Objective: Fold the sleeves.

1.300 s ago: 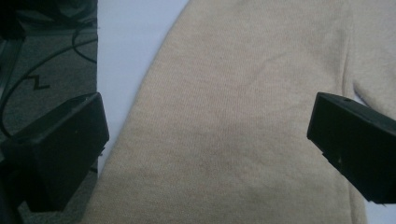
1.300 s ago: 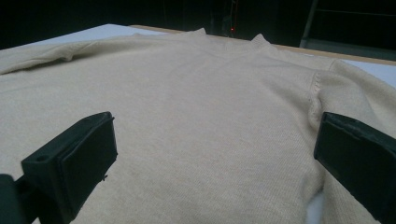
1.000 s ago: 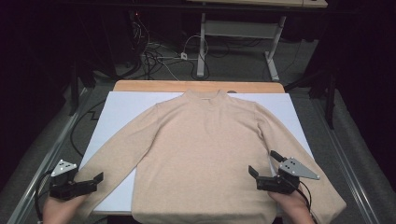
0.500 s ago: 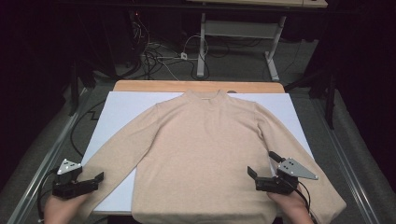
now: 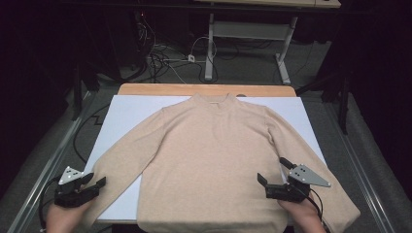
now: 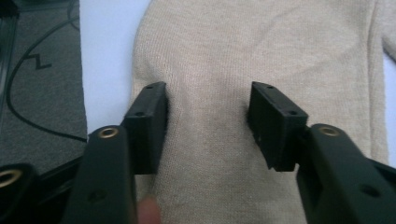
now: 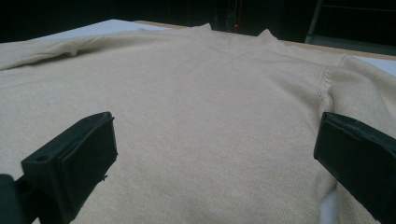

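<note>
— Item and position?
— Beige sweater, laid flat and face up on the white sheet covering the table; collar toward the far edge, both sleeves spread outward, hem at the near edge.
— Left gripper?
— Left gripper sits at the cuff end of the sleeve on that side. Jaws wide apart, sleeve fabric between them in the left gripper view, nothing clamped.
— Right gripper?
— Right gripper is over the sweater's lower body beside the other sleeve. Jaws wide, holding nothing.
— Surroundings?
— Cables on the floor beyond the table, beside a table frame.
</note>
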Available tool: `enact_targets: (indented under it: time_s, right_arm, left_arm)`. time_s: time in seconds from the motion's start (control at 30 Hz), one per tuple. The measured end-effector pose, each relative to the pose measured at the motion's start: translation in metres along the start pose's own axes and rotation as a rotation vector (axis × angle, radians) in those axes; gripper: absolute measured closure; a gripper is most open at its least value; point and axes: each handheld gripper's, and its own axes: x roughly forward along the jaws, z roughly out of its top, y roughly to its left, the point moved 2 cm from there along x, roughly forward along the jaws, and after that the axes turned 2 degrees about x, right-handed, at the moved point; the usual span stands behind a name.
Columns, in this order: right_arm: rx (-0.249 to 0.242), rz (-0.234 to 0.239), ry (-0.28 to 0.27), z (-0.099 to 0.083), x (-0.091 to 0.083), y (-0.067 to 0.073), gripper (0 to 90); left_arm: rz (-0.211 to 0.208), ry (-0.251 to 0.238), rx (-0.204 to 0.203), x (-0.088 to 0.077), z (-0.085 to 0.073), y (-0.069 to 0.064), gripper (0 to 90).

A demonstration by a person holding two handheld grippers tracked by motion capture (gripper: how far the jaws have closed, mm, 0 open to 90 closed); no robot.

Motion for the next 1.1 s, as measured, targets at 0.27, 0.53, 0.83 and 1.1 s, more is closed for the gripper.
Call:
enact_targets:
  time_s: [0.27,0.53,0.83,1.1]
  right_arm:
    - [-0.002,-0.002,-0.001,0.0002,-0.0001,0.0006,0.2]
    - [-0.003,-0.003,-0.001,0.0003,-0.0001,0.0011,0.3]
    - [-0.004,-0.001,-0.002,0.0003,0.0005,0.0012,0.3]
    - [-0.004,-0.004,-0.004,0.0003,-0.0005,0.0002,0.3]
  left_arm:
    - [-0.017,-0.009,0.015,-0.0002,-0.0004,-0.0018,65.8]
    - [-0.015,-0.01,0.026,-0.0002,-0.0003,-0.0029,76.7]
    - [-0.013,-0.011,0.03,-0.0012,0.0012,-0.005,80.2]
    - [-0.031,-0.056,0.022,-0.0069,0.0052,-0.0086,80.4]
